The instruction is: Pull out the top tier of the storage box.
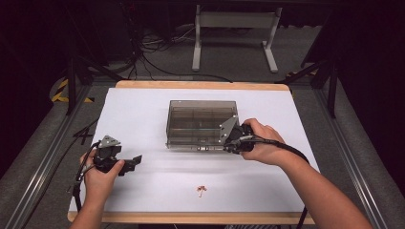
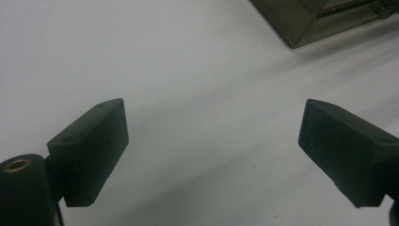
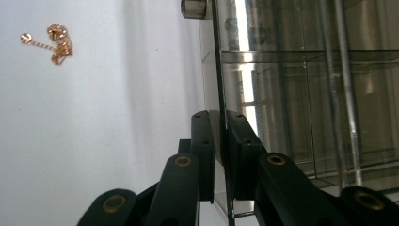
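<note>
A smoky clear box (image 1: pixel 201 121) with inner compartments stands in the middle of the white table (image 1: pixel 138 109). My right gripper (image 1: pixel 228 143) is at its front right corner. In the right gripper view the jaws (image 3: pixel 219 117) stand on either side of the box's thin front wall (image 3: pixel 219 56), pads pressed on it. A small metal knob (image 3: pixel 194 8) sits on that wall farther along. My left gripper (image 1: pixel 136 161) hovers low over the table at the left, open (image 2: pixel 214 125) with nothing between its fingers. The box's corner (image 2: pixel 320 19) lies beyond it.
A small gold chain (image 1: pixel 202 190) lies on the table near the front edge, also in the right gripper view as the gold chain (image 3: pixel 51 42). A wooden rim runs along the table's front and back. Dark floor, cables and a white stand lie behind.
</note>
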